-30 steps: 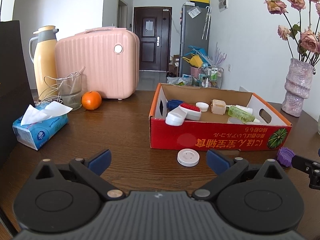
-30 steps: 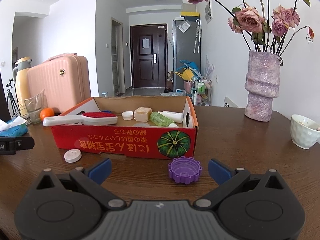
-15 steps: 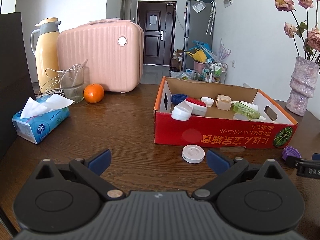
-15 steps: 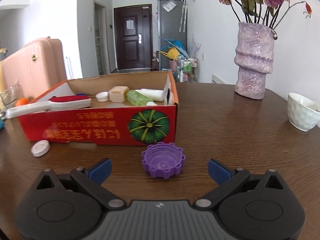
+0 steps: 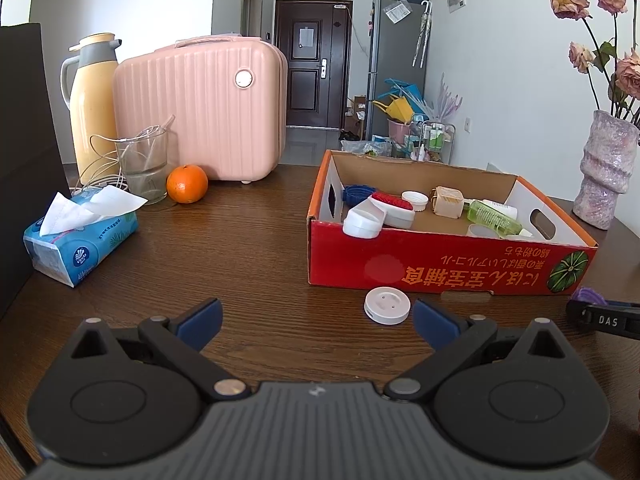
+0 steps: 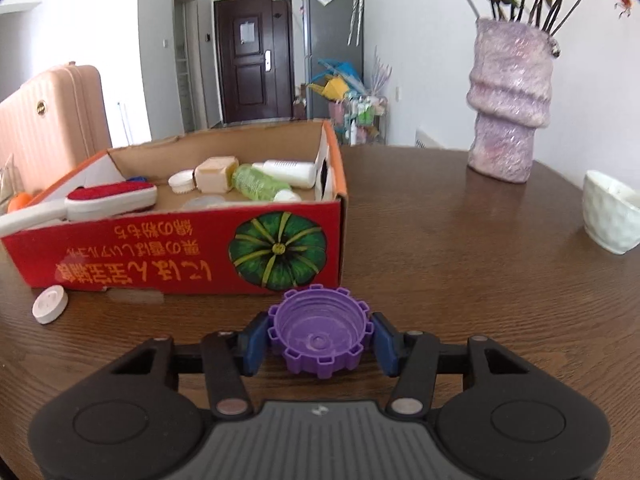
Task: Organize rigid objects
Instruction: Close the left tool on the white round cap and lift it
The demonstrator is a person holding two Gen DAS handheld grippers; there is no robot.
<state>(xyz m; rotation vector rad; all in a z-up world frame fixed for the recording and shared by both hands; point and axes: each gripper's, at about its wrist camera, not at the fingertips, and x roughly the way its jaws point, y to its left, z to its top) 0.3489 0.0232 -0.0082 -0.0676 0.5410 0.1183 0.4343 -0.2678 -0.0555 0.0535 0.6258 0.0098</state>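
Note:
A purple toothed cap (image 6: 320,330) lies open side up on the wooden table, just in front of the red cardboard box (image 6: 180,258). My right gripper (image 6: 320,338) is shut on the purple cap, one blue pad on each side. A white round cap (image 5: 387,305) lies on the table before the box (image 5: 448,264), just ahead of my left gripper (image 5: 316,320), which is open and empty. The white cap also shows in the right wrist view (image 6: 51,303). The box holds a red-and-white brush (image 5: 380,212), a green bottle (image 5: 494,216), caps and a beige block.
A tissue pack (image 5: 80,236), an orange (image 5: 187,184), a glass (image 5: 142,168), a yellow thermos (image 5: 92,100) and a pink suitcase (image 5: 200,108) stand at the left. A purple vase (image 6: 512,100) and a white bowl (image 6: 610,212) stand at the right.
My right gripper moved forward around the purple cap and closed on it. My left gripper drifted slightly and stayed open.

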